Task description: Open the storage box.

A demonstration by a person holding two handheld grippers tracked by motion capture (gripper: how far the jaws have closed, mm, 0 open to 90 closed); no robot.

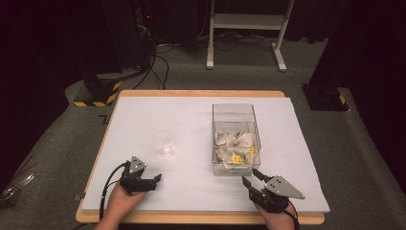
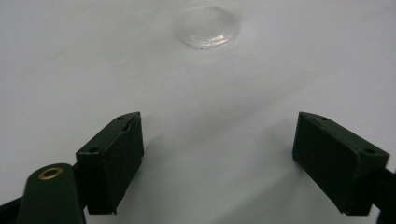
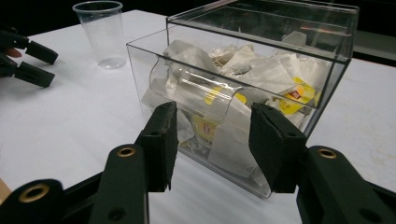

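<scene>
A clear plastic box [image 1: 233, 108] [image 3: 140, 65] stands right of the table's middle, holding several paper tea bags [image 1: 234, 146] [image 3: 261, 70], some with yellow tags. An empty clear plastic cup [image 1: 163, 143] [image 2: 208, 25] [image 3: 103, 32] stands upright to its left. My right gripper [image 1: 250, 176] [image 3: 213, 126] rests just before the box's front wall, open, with nothing between its pads. My left gripper [image 1: 157, 182] [image 2: 219, 140] [image 3: 49, 67] lies low over the table near the front edge, open wide and empty, pointing toward the cup some way off.
The white tabletop [image 1: 191, 110] has bare room at the left and the back. Beyond the table a white stand [image 1: 246, 21] and black posts with yellow-striped bases [image 1: 98, 93] rise from the grey floor, with cables [image 1: 160, 67] trailing.
</scene>
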